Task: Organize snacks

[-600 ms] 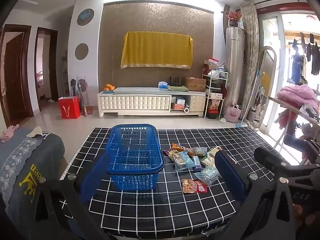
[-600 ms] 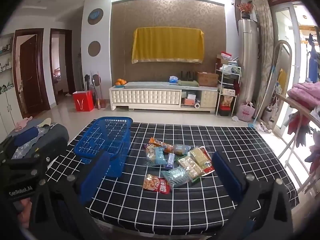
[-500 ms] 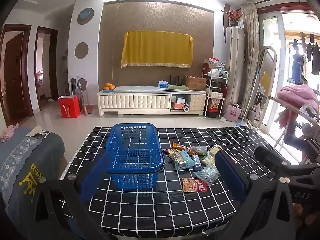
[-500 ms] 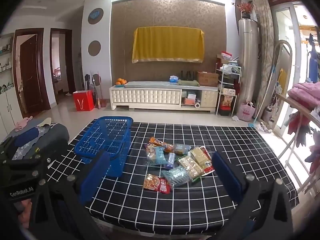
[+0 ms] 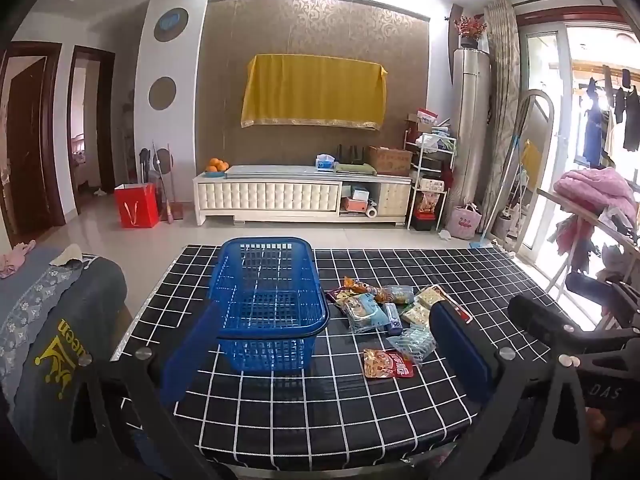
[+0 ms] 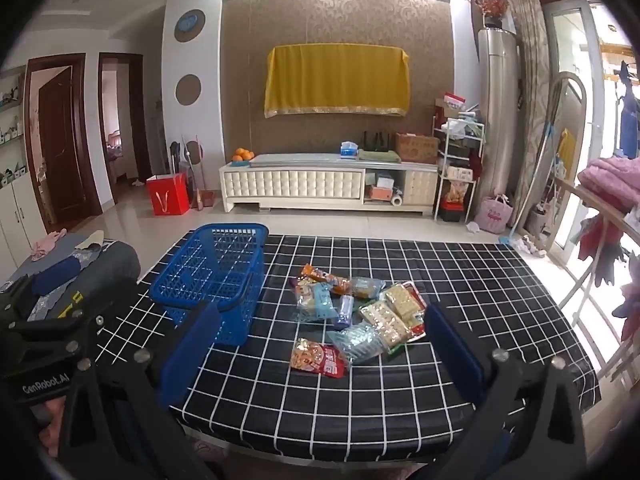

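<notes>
On the checked table (image 6: 500, 280) the empty blue basket (image 5: 268, 304) sits just left of the snack pile (image 6: 356, 312), so with both the left gripper (image 5: 324, 356) and right gripper (image 6: 320, 356) spread apart and holding nothing, take 1 outlying packet first, the red packet (image 6: 318, 358) nearest the basket's front-right.

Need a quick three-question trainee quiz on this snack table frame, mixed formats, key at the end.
1. True or false: the blue basket already holds snacks.
2. Which packet lies nearest the table's front edge: A) red packet B) orange packet C) purple packet?
3. Fill in: both the left gripper and right gripper have their jaws ____.

Key: 1 false, it looks empty; 2 A; 3 open.
</notes>
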`<state>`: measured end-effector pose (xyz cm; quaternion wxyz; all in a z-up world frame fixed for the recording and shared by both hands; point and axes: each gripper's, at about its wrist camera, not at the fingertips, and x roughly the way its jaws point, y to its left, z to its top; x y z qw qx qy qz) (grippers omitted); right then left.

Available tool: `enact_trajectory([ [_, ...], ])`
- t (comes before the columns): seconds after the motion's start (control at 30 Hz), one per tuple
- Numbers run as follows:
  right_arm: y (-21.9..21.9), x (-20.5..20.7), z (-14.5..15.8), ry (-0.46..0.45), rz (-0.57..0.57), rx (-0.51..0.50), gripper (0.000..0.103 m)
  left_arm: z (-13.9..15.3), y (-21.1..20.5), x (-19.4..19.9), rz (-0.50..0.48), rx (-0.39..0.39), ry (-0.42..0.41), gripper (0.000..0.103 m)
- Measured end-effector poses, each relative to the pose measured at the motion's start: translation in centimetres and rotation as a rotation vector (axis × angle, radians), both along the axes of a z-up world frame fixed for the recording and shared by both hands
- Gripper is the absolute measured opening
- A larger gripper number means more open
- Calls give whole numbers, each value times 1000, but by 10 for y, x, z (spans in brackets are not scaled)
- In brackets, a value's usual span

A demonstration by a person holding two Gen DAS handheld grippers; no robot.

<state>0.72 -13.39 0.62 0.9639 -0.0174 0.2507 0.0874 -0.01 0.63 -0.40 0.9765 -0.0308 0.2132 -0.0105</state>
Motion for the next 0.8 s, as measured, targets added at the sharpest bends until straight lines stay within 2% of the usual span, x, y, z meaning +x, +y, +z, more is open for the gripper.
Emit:
enact_trajectory([
  [0.8,2,1,-3,13,1,-4,103,0,1,-1,-1,-3,-3,103],
])
